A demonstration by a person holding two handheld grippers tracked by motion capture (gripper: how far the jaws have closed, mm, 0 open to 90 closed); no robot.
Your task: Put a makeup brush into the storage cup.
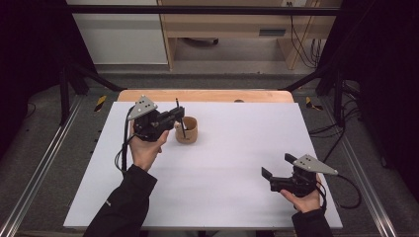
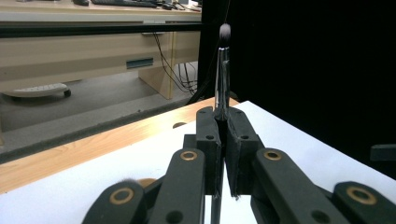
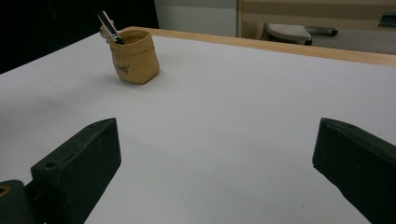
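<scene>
A small tan pouch [image 1: 188, 132] stands open on the white table sheet [image 1: 222, 163], left of the middle. My left gripper [image 1: 178, 116] hovers just left of it, shut on a thin black makeup brush [image 1: 180, 117]. The brush stands nearly upright, and its lower end dips into the pouch's mouth. In the left gripper view the brush [image 2: 222, 79] rises from between the pressed jaws of my left gripper [image 2: 220, 117], bristles on top. My right gripper [image 1: 276, 166] rests open near the front right with nothing between its jaws. The right gripper view shows the pouch [image 3: 135, 58] and the brush [image 3: 110, 26] far beyond my right gripper [image 3: 217, 158].
The wooden table edge [image 1: 205, 95] runs along the back of the sheet. Black frame rails [image 1: 197, 10] and side posts surround the table. A wooden desk [image 1: 237, 24] and cables [image 1: 304, 44] stand on the floor beyond.
</scene>
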